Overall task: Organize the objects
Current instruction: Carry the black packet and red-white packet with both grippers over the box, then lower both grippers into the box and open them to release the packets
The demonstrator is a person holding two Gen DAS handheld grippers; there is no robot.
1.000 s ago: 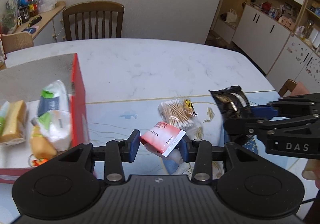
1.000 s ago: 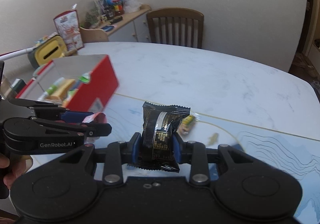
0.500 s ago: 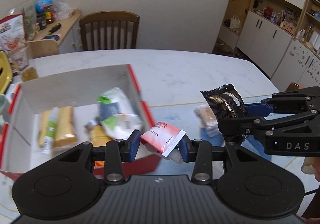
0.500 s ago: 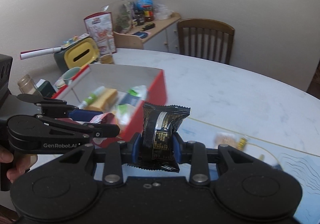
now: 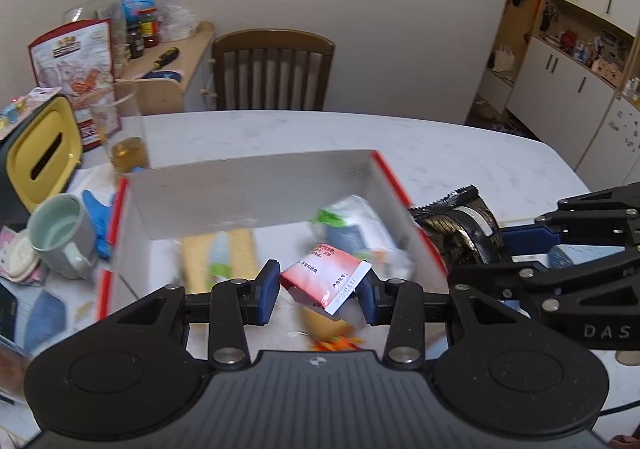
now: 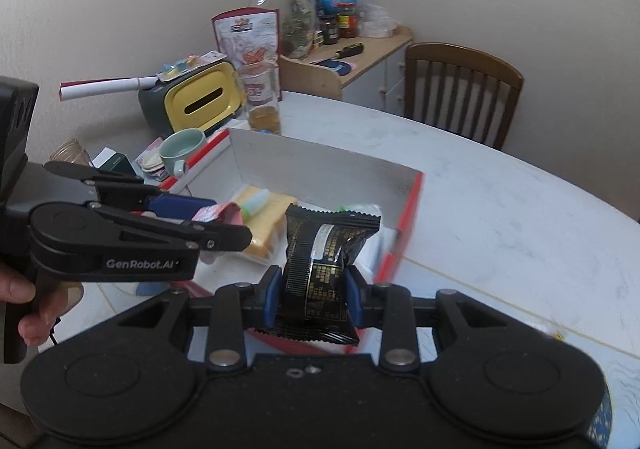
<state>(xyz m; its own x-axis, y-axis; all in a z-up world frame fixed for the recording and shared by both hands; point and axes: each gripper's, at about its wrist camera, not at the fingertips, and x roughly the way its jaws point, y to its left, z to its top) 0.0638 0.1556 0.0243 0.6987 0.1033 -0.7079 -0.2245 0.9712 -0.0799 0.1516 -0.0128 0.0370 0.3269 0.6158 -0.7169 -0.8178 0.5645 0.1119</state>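
Observation:
My left gripper (image 5: 318,291) is shut on a red and white packet (image 5: 324,279) and holds it above the open red box (image 5: 248,185), over several items inside. My right gripper (image 6: 312,299) is shut on a black snack packet (image 6: 326,261) and holds it over the box's near right corner (image 6: 408,217). The black packet also shows in the left wrist view (image 5: 460,227), just right of the box wall. The left gripper shows in the right wrist view (image 6: 192,225), with the packet edge (image 6: 212,213) in it. A yellow pack (image 6: 260,217) and a white bag (image 5: 352,221) lie in the box.
A green mug (image 5: 60,237), a glass of amber drink (image 5: 126,137) and a yellow-lidded tissue holder (image 5: 40,153) stand left of the box. A wooden chair (image 5: 272,73) stands behind the marble table (image 5: 460,153). A cluttered sideboard (image 6: 360,53) stands by the wall.
Both grippers have moved left with their packets, from over the bare table and cotton swabs to above the red box. The box now sits under both of them.

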